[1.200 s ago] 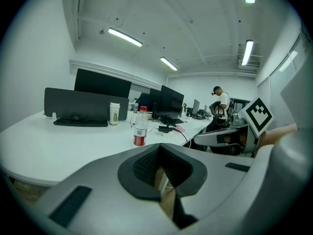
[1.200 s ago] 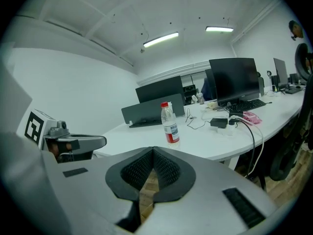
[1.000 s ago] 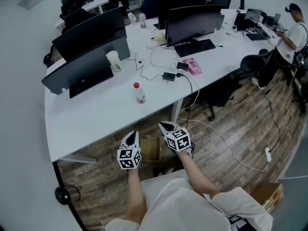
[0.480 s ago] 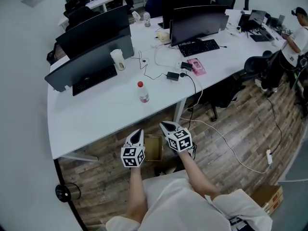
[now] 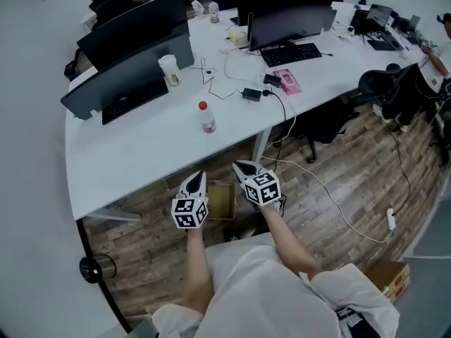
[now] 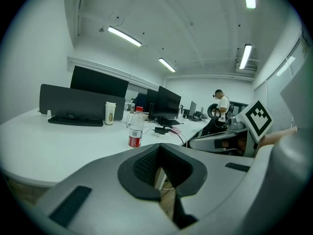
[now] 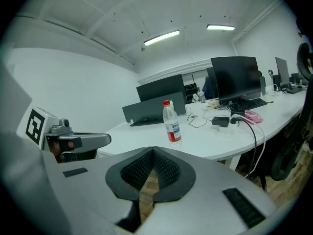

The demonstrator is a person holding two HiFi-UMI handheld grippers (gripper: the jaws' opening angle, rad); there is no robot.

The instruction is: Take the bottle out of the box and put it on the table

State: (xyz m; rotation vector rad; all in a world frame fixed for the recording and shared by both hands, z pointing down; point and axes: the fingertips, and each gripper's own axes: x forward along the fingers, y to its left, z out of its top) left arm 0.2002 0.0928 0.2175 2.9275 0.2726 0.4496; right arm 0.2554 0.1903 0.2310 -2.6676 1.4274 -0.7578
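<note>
Nothing has shifted since a second ago. The left gripper (image 5: 199, 178) and right gripper (image 5: 240, 167), jaws pressed together and empty, hang above the brown cardboard box (image 5: 223, 201) on the wood-plank floor (image 5: 331, 182). The clear red-capped plastic bottle (image 5: 206, 117) stands upright on the curved white office table (image 5: 134, 164).

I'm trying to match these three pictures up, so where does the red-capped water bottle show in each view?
Head view: the water bottle stands upright on the white table, above centre, slightly left.
Left gripper view: left of centre, about mid-height.
Right gripper view: just right of centre, about mid-height.
Shared landmark: the black monitor behind the bottle.
</note>
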